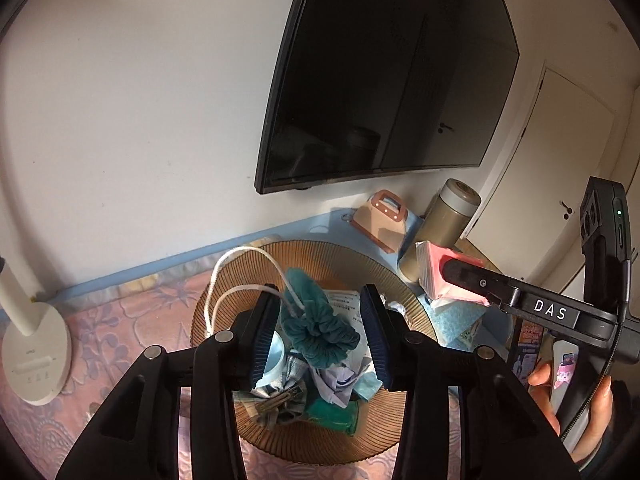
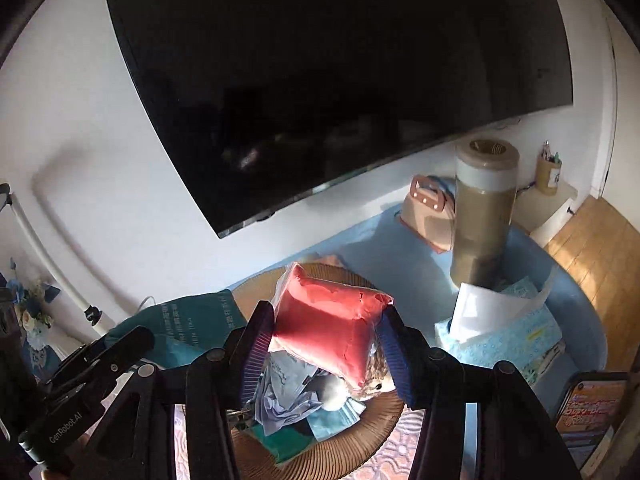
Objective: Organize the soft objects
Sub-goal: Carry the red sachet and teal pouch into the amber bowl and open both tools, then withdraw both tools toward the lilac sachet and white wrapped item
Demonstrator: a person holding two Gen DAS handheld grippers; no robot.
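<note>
So the thing everything hinges on here: the red soft pack (image 2: 336, 336) sits right between the right tongs (image 2: 326, 350), pinched across its short side, and it hangs directly above the round woven tray (image 2: 360, 440) where the other soft stuff is piled. Judging from that, the next move is basically straight down, no sideways travel needed.

The pack's long axis runs away from the tongs, tilted up and toward the far-left rim of the tray, with its far end pointing roughly at the wall under the black TV (image 2: 320, 80). The pads press on its two flanks, so the grip is across the width, not the length.

The left tongs (image 1: 320, 332) are spread, nothing pressed between the pads. They hover over the same tray, and the teal scrunchie (image 1: 316, 332) lies on the pile between the pads but below them, untouched as far as I can tell. A white cord (image 1: 240, 276) loops off to the left of it.

Right hand is clearly the one nearer to finishing. In the left view, the pack shows off to the right, beside the tall beige flask (image 1: 440, 228) on the desk (image 2: 400, 256).
</note>
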